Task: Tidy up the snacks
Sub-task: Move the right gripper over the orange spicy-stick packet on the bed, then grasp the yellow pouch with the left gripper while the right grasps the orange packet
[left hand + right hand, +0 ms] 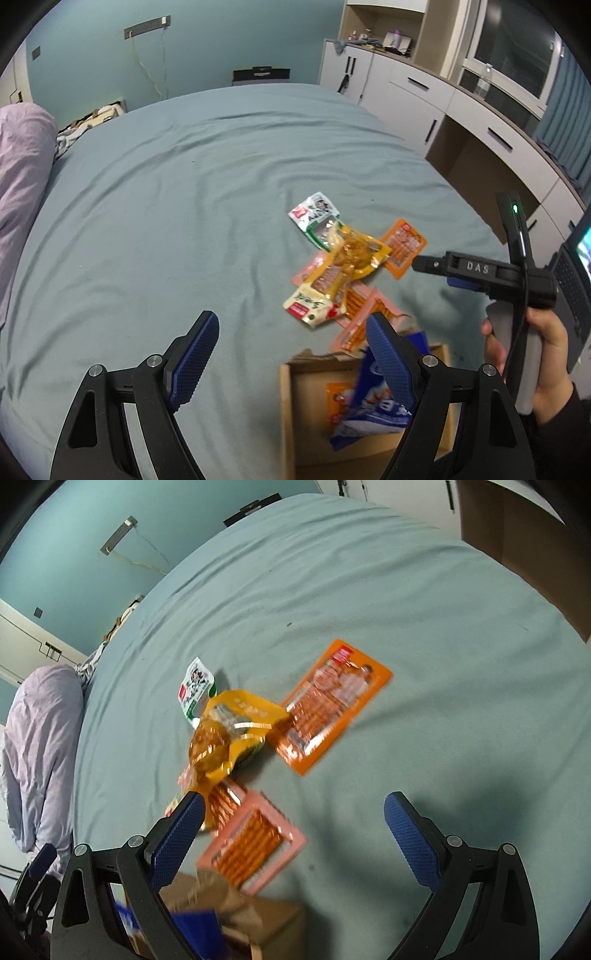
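A pile of snack packets [347,266] lies on the grey-blue bed: a green-white one [314,214], a yellow one [354,251], orange and pink ones. A cardboard box [288,406] at the near edge holds a blue-white bag [369,406], blurred, and an orange packet [338,404]. My left gripper [291,354] is open and empty, above the box's left side. My right gripper [295,827] is open and empty above the pile, over a pink packet [255,845]; an orange packet [332,705] and the yellow one [236,731] lie ahead. The right gripper shows in the left wrist view [417,263].
A lilac pillow [22,177] lies at the bed's left. White cabinets and a desk [461,103] run along the right wall. A laptop [576,280] sits at the far right. A brown box [517,535] stands beyond the bed.
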`<state>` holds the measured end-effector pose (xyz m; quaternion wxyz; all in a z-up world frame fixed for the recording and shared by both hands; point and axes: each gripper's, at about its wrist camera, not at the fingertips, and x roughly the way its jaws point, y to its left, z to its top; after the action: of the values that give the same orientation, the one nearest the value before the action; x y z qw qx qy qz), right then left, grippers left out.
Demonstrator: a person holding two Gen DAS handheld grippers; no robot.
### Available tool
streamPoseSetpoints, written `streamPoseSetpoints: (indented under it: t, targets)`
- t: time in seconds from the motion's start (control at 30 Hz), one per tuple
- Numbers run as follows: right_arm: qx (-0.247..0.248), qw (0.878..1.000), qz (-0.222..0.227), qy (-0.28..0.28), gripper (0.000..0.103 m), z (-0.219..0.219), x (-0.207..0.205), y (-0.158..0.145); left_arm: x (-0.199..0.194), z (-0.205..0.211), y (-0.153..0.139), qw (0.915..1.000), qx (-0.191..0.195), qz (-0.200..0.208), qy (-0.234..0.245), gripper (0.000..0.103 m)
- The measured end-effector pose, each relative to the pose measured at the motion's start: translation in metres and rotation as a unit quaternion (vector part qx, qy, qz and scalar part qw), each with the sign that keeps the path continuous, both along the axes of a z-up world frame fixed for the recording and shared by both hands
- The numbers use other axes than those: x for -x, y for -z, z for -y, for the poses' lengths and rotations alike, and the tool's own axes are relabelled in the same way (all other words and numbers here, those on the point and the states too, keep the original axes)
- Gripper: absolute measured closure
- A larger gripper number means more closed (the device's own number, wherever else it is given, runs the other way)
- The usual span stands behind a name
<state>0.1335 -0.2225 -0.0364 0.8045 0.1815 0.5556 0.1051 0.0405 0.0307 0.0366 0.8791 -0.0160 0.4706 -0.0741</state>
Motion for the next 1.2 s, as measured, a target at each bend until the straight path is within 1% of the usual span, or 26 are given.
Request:
streamPoseSetpoints:
  t: [0.07,0.17,0.23,0.3,0.37,0.43,0.47,0.53,0.6,0.67,0.73,0.77,0.9,1.0,1.07,1.1,1.13,1.17,1.2]
  targets:
    - [-0.013,1.0,-0.005,-0.002,0.005,-0.004,-0.012,0.004,-0.006,-0.003,0.007,0.9999,0.0,-0.012,-0.003,0.02]
    - [-0.035,0.999,-0.014,-0.011,0.005,-0.01,-0.023,0.01,-0.014,-0.007,0.018,0.999,0.019,-0.039,-0.007,0.02]
    - [-0.032,0.999,-0.018,-0.016,0.005,-0.013,-0.031,0.015,-0.018,-0.009,0.023,0.9984,0.029,-0.049,-0.007,0.02]
    - [-0.011,1.0,-0.016,0.002,0.005,-0.008,-0.04,0.016,-0.024,-0.008,0.026,0.9984,0.027,-0.05,-0.008,0.02]
    - [0.0,0.999,-0.021,0.041,0.005,0.009,-0.048,0.019,-0.031,-0.006,0.03,0.9985,0.02,-0.051,-0.007,0.02]
    - [-0.002,0.996,-0.041,0.073,0.005,0.025,-0.056,0.028,-0.041,0.001,0.042,0.9978,0.018,-0.062,0.014,0.019]
    - [-0.002,0.995,-0.052,0.086,0.005,0.032,-0.059,0.033,-0.047,0.004,0.051,0.9967,0.016,-0.076,0.025,0.019]
    - [-0.011,0.993,-0.066,0.095,0.005,0.04,-0.063,0.043,-0.059,0.007,0.064,0.9951,0.012,-0.092,0.035,0.019]
    - [-0.007,0.993,-0.066,0.094,0.005,0.039,-0.064,0.045,-0.074,0.011,0.074,0.9935,0.009,-0.103,0.049,0.019]
    - [0.015,0.995,-0.056,0.08,0.005,0.031,-0.068,0.044,-0.086,0.016,0.08,0.9912,0.016,-0.115,0.063,0.02]
    - [0.038,0.996,-0.053,0.066,0.005,0.022,-0.072,0.044,-0.1,0.029,0.09,0.9859,0.022,-0.137,0.093,0.019]
    - [0.056,0.995,-0.052,0.059,0.003,0.016,-0.076,0.047,-0.103,0.034,0.093,0.9845,0.019,-0.141,0.102,0.019]
    - [0.117,0.991,-0.045,0.041,0.003,-0.008,-0.089,0.049,-0.121,0.059,0.113,0.9786,-0.009,-0.162,0.127,0.019]
    - [0.163,0.986,-0.032,0.012,0.003,-0.031,-0.094,0.054,-0.129,0.067,0.128,0.9729,-0.003,-0.188,0.134,0.023]
    - [0.189,0.982,-0.023,-0.001,0.003,-0.042,-0.095,0.056,-0.133,0.066,0.131,0.9699,0.023,-0.2,0.137,0.028]
    - [0.196,0.98,-0.02,-0.007,0.003,-0.046,-0.096,0.058,-0.134,0.066,0.133,0.9684,0.03,-0.205,0.139,0.036]
    - [0.2,0.98,-0.017,-0.01,0.003,-0.049,-0.097,0.059,-0.135,0.067,0.133,0.9673,0.031,-0.209,0.14,0.038]
    - [0.202,0.979,-0.015,-0.009,0.004,-0.052,-0.096,0.06,-0.134,0.069,0.134,0.967,0.025,-0.21,0.142,0.041]
    - [0.203,0.979,-0.013,-0.013,0.004,-0.055,-0.096,0.061,-0.133,0.073,0.134,0.9664,0.01,-0.209,0.149,0.046]
